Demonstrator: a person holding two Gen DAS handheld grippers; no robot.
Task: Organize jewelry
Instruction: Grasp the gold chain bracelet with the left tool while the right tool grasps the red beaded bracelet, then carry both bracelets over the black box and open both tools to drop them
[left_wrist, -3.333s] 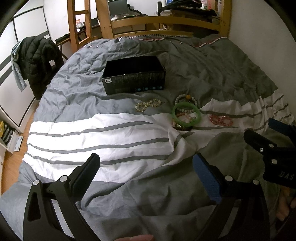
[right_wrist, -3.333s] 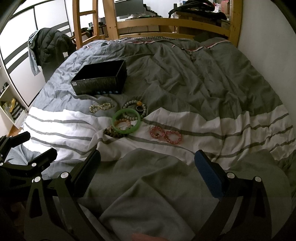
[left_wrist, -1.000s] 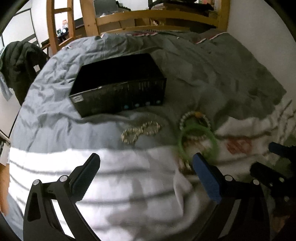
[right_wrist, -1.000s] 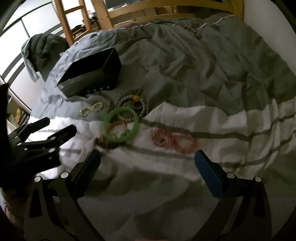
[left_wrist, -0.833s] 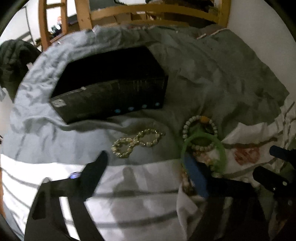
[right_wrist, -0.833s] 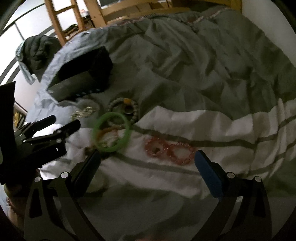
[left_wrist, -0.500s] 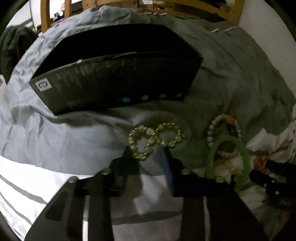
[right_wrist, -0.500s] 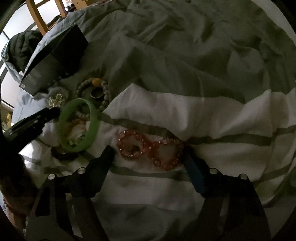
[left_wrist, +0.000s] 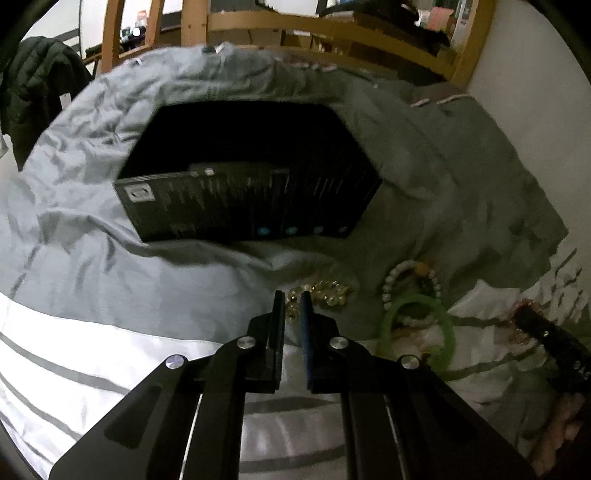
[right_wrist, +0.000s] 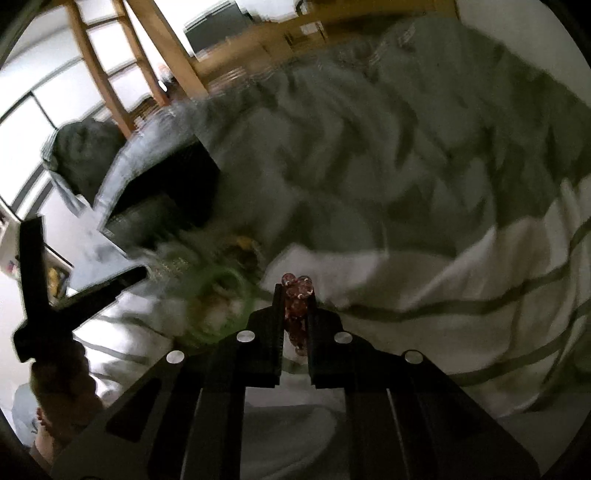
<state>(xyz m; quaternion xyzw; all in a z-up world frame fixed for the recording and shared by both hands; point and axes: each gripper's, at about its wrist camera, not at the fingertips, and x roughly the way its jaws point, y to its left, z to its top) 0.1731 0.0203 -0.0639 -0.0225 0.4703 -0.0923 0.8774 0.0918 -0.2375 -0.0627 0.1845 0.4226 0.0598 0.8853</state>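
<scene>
the black box (left_wrist: 251, 192) sits open on the bed (left_wrist: 110, 280), upper left of the jewelry. just below it the left tool (left_wrist: 293, 306) has its fingers pinched on the yellow bead bracelet (left_wrist: 321, 293), which rests on the grey cover. to the right lie a white bead bracelet (left_wrist: 410, 280) and, overlapping its lower edge, a green bangle (left_wrist: 421, 328). further right, the right tool (right_wrist: 294, 295) is clamped on the pink bead bracelet (right_wrist: 295, 299), which hangs between the fingers; that view is blurred.
</scene>
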